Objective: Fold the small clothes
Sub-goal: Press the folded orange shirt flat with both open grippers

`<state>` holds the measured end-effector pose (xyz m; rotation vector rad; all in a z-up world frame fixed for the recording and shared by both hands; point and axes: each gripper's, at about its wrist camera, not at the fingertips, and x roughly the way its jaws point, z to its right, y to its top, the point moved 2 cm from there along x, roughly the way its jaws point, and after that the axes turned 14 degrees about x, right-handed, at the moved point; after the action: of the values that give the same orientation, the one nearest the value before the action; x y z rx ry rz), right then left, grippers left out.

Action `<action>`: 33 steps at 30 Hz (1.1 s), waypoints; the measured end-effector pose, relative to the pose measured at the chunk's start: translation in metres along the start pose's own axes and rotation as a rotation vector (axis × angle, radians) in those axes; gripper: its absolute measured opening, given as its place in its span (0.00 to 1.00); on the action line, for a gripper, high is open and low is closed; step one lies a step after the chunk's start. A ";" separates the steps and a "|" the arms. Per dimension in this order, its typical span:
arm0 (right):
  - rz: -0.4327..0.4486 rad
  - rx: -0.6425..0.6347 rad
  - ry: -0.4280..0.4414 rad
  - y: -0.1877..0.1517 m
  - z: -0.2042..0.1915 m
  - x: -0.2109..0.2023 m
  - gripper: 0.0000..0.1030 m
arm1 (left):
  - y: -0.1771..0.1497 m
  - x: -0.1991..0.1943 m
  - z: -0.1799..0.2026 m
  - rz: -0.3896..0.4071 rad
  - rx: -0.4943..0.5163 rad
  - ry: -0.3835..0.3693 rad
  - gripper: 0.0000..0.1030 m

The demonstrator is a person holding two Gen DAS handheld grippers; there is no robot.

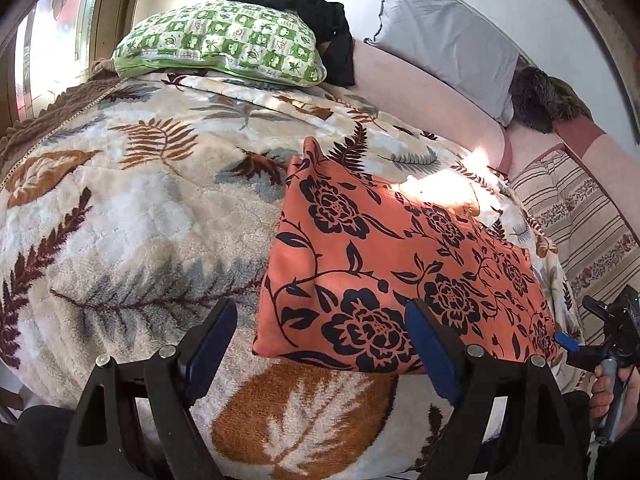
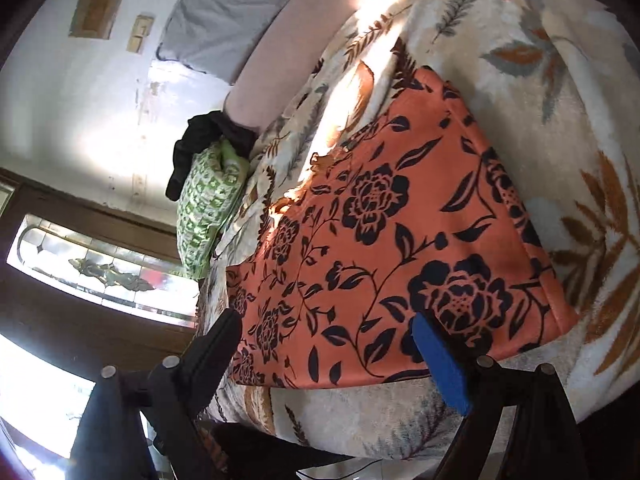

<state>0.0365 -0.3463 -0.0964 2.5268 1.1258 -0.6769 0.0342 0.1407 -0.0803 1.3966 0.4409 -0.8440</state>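
Observation:
An orange cloth with black flowers point(image 1: 392, 264) lies flat, folded into a rectangle, on the leaf-patterned blanket point(image 1: 132, 208). My left gripper point(image 1: 320, 320) is open and empty, just above the cloth's near left corner. The right gripper shows in the left wrist view point(image 1: 568, 342) at the cloth's near right corner. In the right wrist view the same cloth point(image 2: 392, 248) fills the middle, and my right gripper point(image 2: 328, 332) is open and empty over its near edge. The camera is rolled sideways.
A green checked pillow point(image 1: 224, 44) with a black garment point(image 1: 316, 12) on it lies at the head of the bed. A grey pillow point(image 1: 448, 36) leans on the wall. A striped cushion point(image 1: 576, 224) lies to the right. A window point(image 2: 100, 268) is beyond the bed.

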 end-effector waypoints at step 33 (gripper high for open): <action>0.054 -0.055 -0.115 0.013 0.039 0.004 0.87 | 0.142 0.120 -0.055 -0.127 0.259 0.340 0.78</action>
<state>0.0372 -0.3698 -0.1307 2.4291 1.0193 -0.7563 0.2269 0.1577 -0.0800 1.7781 0.7051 -0.7865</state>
